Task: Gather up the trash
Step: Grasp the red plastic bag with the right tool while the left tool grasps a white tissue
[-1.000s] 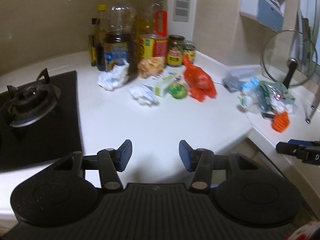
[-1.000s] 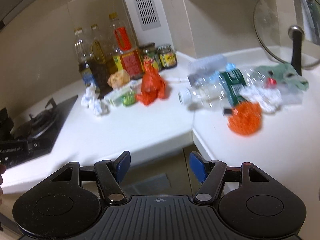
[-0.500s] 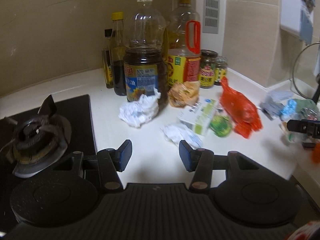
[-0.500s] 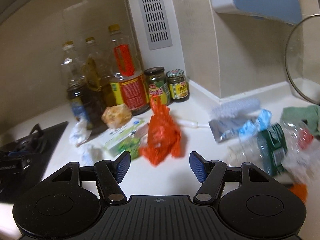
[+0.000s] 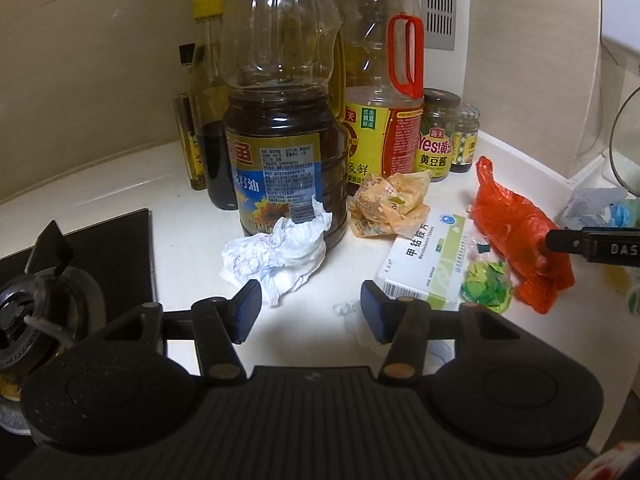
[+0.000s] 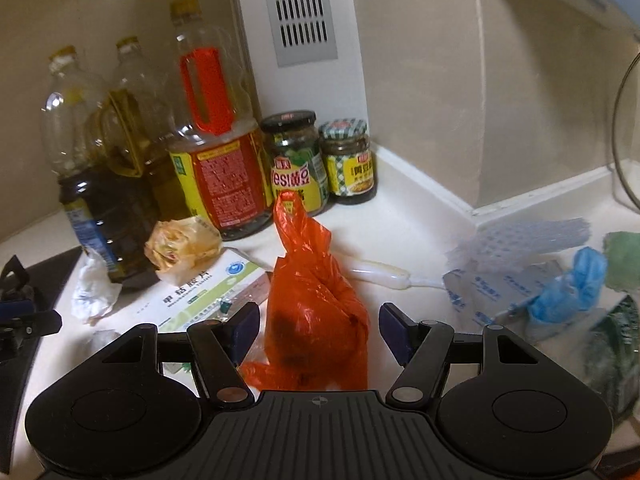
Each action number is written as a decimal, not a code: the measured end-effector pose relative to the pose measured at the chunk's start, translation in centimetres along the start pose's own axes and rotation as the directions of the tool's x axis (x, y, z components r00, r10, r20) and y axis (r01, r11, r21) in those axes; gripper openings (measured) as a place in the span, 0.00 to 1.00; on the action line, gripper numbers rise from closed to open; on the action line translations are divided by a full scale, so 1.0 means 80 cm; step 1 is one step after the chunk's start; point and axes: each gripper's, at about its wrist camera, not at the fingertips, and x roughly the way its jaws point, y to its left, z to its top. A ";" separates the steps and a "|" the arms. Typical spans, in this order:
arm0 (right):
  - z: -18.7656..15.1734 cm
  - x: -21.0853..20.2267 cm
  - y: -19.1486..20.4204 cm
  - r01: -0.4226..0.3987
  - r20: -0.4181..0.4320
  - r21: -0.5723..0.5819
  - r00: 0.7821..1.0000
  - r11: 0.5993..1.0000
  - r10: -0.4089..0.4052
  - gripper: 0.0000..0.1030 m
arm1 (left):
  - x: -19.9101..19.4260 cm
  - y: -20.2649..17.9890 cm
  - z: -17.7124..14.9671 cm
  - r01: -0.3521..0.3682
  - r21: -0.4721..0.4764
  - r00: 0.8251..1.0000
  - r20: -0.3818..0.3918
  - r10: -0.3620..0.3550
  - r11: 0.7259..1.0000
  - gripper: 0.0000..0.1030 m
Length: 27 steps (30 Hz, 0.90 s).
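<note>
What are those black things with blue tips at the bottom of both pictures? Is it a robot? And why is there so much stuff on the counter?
It is not a robot. A person holds a gripper in each hand, and each carries a camera looking forward along its two fingers. One picture comes from the left gripper, the other from the right gripper. The blue tips are the finger pads. Both grippers are open and hold nothing.

They are over a white kitchen counter beside a gas stove. The job is collecting trash. The left gripper points at a crumpled white paper. The right gripper has an orange plastic bag between its open fingers. Nearby lie a medicine box, a crumpled yellow wrapper and a green wrapper. Behind stand oil bottles and sauce jars.
</note>
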 end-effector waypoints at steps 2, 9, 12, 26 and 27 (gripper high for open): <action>0.002 0.012 0.001 0.002 -0.017 0.002 1.000 1.000 -0.002 0.64 | 0.007 0.000 0.002 -0.001 0.012 1.000 0.002 0.001 1.000 0.50; 0.004 0.037 0.001 0.022 -0.059 0.004 0.998 1.000 -0.021 0.64 | 0.026 -0.001 0.010 -0.006 0.032 1.000 0.008 0.006 0.999 0.54; 0.003 0.038 0.006 0.030 -0.044 -0.035 0.999 0.999 -0.031 0.47 | 0.032 -0.002 0.012 -0.016 0.044 1.000 0.008 0.015 0.999 0.54; 0.014 -0.005 -0.008 0.039 0.100 0.021 0.994 0.999 -0.040 0.41 | 0.069 -0.013 0.018 -0.060 0.139 0.998 0.037 0.055 0.988 0.52; 0.014 -0.008 -0.011 0.034 0.100 0.035 0.994 0.999 -0.037 0.41 | 0.073 -0.015 0.019 -0.064 0.151 0.998 0.038 0.059 0.986 0.51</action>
